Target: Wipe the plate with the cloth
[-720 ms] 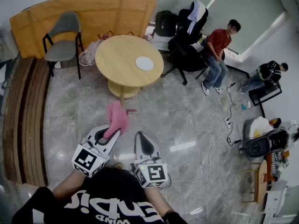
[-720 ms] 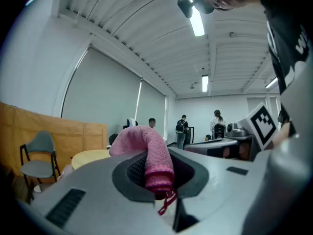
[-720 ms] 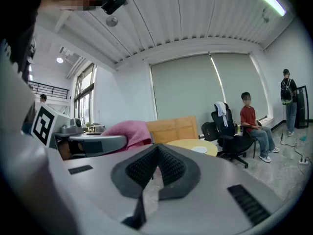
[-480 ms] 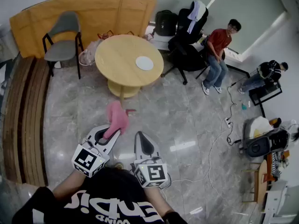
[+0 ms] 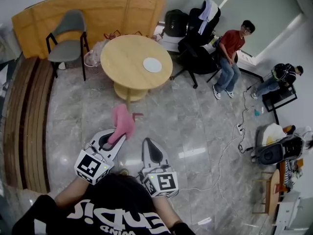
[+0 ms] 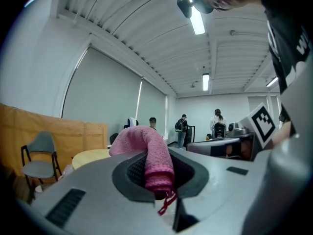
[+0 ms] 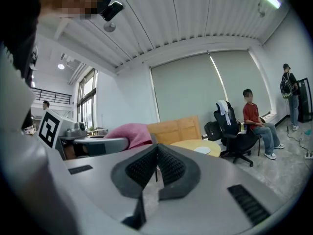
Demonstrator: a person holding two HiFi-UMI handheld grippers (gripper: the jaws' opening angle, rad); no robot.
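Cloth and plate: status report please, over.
Left claw shut on pink cloth. Right claw shut, empty. Plate on round table, across the floor, not yet reached.

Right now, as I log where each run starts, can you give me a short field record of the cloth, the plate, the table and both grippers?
cloth: pink cloth, one end pinched in the left gripper, the rest sticking out ahead and curling over
left gripper: shut on the pink cloth
right gripper: jaws together, nothing between them
plate: white plate, lying on the round wooden table
gap: both grippers over the floor, well short of the table
wiping: not yet begun
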